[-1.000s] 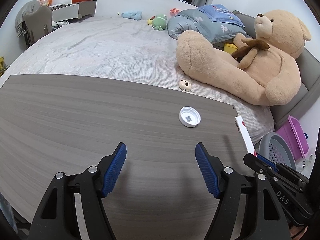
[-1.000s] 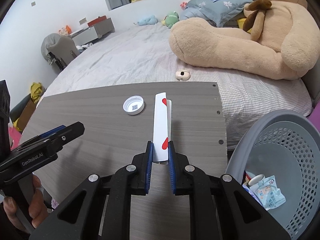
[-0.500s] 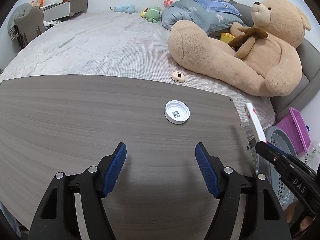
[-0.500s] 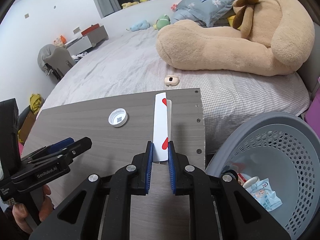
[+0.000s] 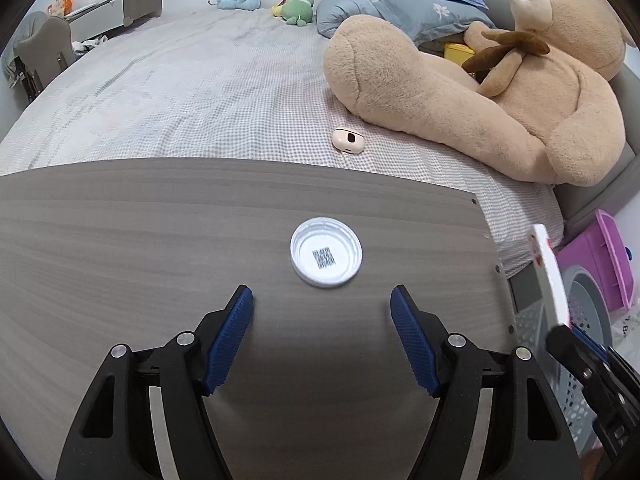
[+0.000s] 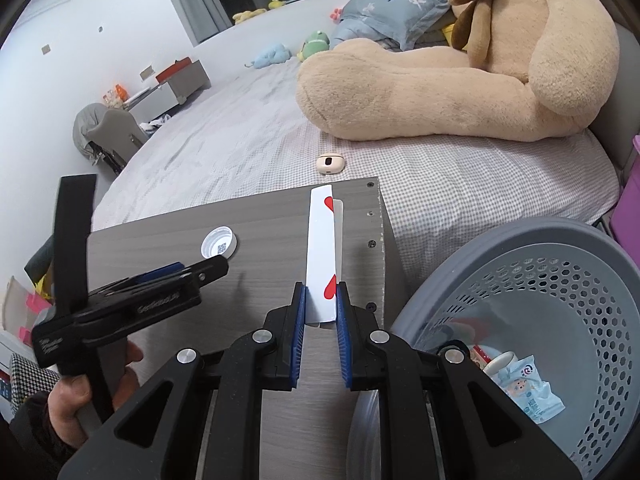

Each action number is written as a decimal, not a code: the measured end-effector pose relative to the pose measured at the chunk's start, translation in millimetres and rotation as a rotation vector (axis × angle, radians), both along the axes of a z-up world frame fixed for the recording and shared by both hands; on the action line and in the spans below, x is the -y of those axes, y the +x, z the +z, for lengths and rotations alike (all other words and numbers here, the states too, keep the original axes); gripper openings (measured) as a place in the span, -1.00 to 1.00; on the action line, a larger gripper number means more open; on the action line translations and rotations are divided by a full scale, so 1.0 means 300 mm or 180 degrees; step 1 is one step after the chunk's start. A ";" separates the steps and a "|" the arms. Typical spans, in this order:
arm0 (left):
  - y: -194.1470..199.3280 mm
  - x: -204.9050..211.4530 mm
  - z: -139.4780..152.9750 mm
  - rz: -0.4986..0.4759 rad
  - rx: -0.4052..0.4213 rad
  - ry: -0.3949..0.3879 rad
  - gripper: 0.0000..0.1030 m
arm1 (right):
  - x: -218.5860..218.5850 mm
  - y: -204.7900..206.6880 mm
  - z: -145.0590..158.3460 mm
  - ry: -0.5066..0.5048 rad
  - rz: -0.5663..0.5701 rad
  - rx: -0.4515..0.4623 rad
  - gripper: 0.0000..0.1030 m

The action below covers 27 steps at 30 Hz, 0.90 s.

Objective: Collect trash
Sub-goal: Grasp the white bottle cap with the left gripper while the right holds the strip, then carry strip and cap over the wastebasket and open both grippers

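Note:
A white bottle cap [image 5: 326,257] with a small code printed inside lies open side up on the grey wood table [image 5: 120,240], just ahead of my open, empty left gripper [image 5: 322,312]. It also shows in the right wrist view [image 6: 219,242]. My right gripper [image 6: 321,300] is shut on a folded white paper strip with red hearts [image 6: 321,252] and holds it near the table's right edge, beside a grey perforated basket [image 6: 560,280]. The strip also shows in the left wrist view [image 5: 550,276]. The basket holds a small packet [image 6: 528,388] and other bits.
A bed with a checked sheet [image 5: 200,100] lies beyond the table, with a big teddy bear [image 5: 480,92] and a small beige case [image 5: 347,140] on it. A purple bin [image 5: 600,264] stands past the basket. The left gripper's body [image 6: 132,296] shows in the right wrist view.
My left gripper has moved forward towards the cap, still open. My right gripper has carried the strip rightward towards the basket, away from the cap.

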<state>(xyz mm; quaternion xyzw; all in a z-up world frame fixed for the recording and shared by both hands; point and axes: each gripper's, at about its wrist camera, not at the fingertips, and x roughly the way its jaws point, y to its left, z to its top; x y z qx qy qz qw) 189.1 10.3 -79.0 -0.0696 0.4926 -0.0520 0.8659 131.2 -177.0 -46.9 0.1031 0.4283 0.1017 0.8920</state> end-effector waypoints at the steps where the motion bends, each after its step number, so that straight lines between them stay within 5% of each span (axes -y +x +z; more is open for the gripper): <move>1: 0.010 0.007 -0.001 0.0003 0.0028 0.0049 0.33 | 0.004 0.001 -0.001 0.0006 -0.0002 -0.0002 -0.71; 6: 0.060 0.033 -0.006 0.0008 0.0071 0.0232 0.31 | 0.014 0.001 -0.001 0.0030 -0.0018 -0.0009 -0.71; 10: 0.062 0.046 -0.005 -0.0040 0.0110 0.0351 -0.24 | 0.017 -0.003 0.001 0.0036 -0.0028 0.0000 -0.71; 18: -0.029 0.062 0.049 -0.0123 0.0216 0.0292 -0.24 | 0.042 -0.031 0.022 0.0033 -0.0068 0.0061 -0.71; 27: -0.173 0.236 0.181 -0.0536 0.0483 0.0130 -0.24 | 0.183 -0.137 0.080 0.0038 -0.0366 0.0195 -0.71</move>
